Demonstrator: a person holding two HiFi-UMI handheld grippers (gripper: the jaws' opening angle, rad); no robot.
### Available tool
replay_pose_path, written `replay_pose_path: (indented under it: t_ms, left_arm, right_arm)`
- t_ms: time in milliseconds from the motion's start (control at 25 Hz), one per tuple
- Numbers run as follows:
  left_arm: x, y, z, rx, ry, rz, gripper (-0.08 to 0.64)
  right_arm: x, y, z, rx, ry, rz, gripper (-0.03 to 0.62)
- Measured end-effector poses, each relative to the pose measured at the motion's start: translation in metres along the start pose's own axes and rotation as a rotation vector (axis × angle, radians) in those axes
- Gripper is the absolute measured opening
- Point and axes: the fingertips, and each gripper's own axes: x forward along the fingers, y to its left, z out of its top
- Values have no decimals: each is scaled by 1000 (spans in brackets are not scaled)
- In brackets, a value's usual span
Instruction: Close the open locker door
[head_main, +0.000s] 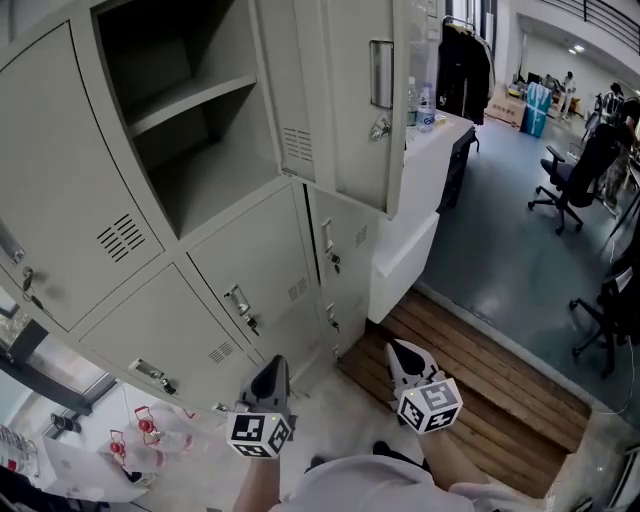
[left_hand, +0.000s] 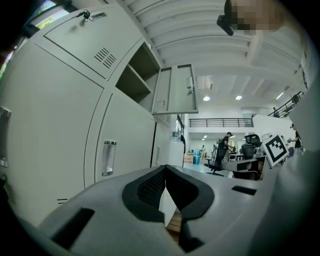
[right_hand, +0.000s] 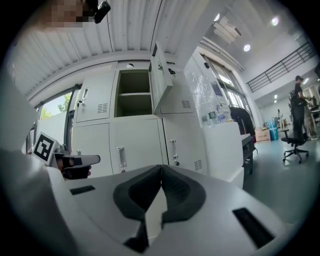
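A grey locker bank fills the head view's left. One upper compartment (head_main: 195, 120) stands open, with a bare shelf inside. Its door (head_main: 355, 100) swings out to the right, handle (head_main: 381, 73) and key facing me. Both grippers hang low, well below the door. My left gripper (head_main: 271, 371) is shut with nothing in it. My right gripper (head_main: 401, 354) is shut and empty too. The open door (left_hand: 175, 91) shows high up in the left gripper view. In the right gripper view the open door (right_hand: 161, 74) juts out beside the open compartment (right_hand: 134, 93).
A white counter (head_main: 432, 140) with bottles stands right of the lockers. A wooden pallet floor (head_main: 480, 385) lies under my right side. Office chairs (head_main: 570, 180) and people are far off right. Bags and clutter (head_main: 140, 435) lie at lower left.
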Motion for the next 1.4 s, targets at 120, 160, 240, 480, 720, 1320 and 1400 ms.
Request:
replay_pose_path:
  t_ms: [120,160,240,480,720,1320,1400]
  left_arm:
    - [5,-3,0,-3,-2,25,8]
    - [7,-4,0,-2,1,30,8]
    - [9,-6,0,1,1,36,8]
    - [13,-7,3,10,-8,43,8]
    - [13,-6,1,12,-3,41,8]
    - [7,-1,-2,-4,2,33,8]
    - [7,-1,-3,-6,1,32,8]
  right_arm:
    - [9,-3,10,-4,-18,35,12]
    - [12,-4,13,-5,-22,46,12]
    - [15,-5,15,-8,-23,63,12]
    - [27,-6,30,-35,-47,95,12]
    - [40,-10,61,-59,-87,126,12]
    - [60,-17,181,-63,-159,338,14]
    - [62,-15,191,-80,-156,359,15]
